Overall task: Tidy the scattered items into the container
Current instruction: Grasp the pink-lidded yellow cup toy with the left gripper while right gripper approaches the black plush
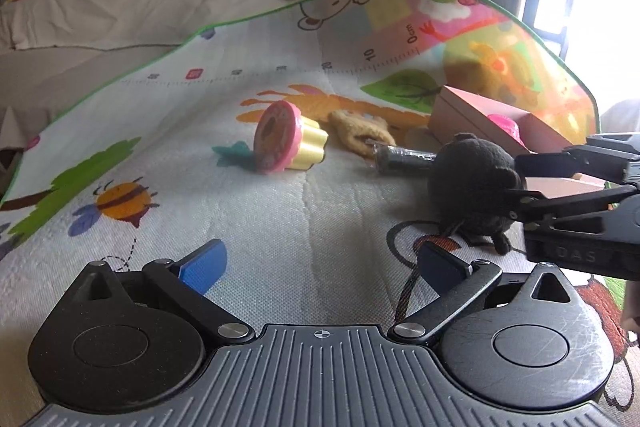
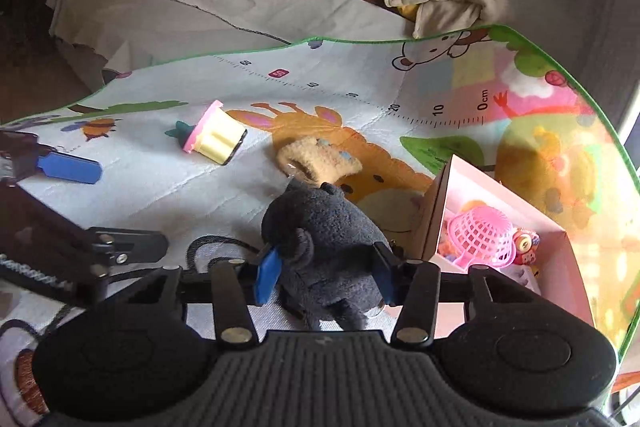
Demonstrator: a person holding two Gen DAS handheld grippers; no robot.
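My right gripper (image 2: 326,275) is shut on a dark grey plush toy (image 2: 324,239), its blue pads pressing into both sides; the toy rests low on the play mat (image 2: 160,179). In the left wrist view the same plush toy (image 1: 472,187) sits at the right, with the right gripper (image 1: 516,183) clamped on it from the right edge. My left gripper (image 1: 320,263) stands open over the mat with nothing between its fingers. The pink box (image 2: 436,211) lies just right of the plush and holds a pink basket (image 2: 480,235) and small toys.
A pink and yellow toy cupcake (image 1: 288,139) lies on its side mid-mat. A tan knitted piece (image 1: 360,131) and a dark cylinder (image 1: 404,159) lie beyond the plush. A black cord (image 2: 212,247) loops on the mat. Behind, a bed (image 2: 160,7) carries stuffed toys and a blanket.
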